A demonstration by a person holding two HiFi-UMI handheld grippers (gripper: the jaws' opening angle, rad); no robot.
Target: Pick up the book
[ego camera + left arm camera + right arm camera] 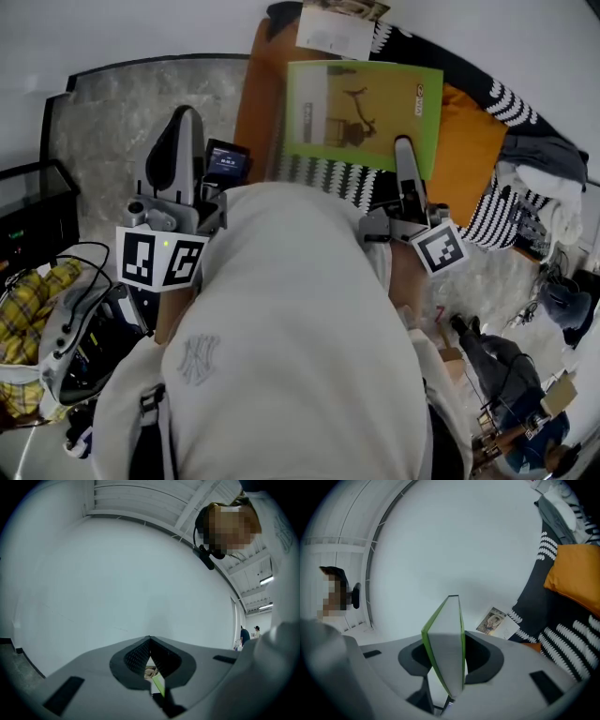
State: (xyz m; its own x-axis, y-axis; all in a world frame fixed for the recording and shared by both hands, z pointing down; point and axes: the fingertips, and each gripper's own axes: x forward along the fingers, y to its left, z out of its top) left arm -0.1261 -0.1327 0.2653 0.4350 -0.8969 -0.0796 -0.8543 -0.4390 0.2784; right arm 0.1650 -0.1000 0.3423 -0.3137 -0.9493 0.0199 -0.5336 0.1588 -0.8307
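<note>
Book point(445, 641) between right tongs point(448, 662)

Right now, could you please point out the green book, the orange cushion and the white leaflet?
green book point(366, 98): head view, middle of its front cover.
orange cushion point(576, 573): right gripper view, its broad orange face.
white leaflet point(335, 33): head view, middle of its page.

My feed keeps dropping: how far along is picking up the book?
Done: the right gripper is clamped on the green book at its lower edge. In hand: the book looks raised off the striped blanket, with bare wall behind it in the right gripper view. Left: little, just holding it clear. The left gripper is shut and empty.
</note>
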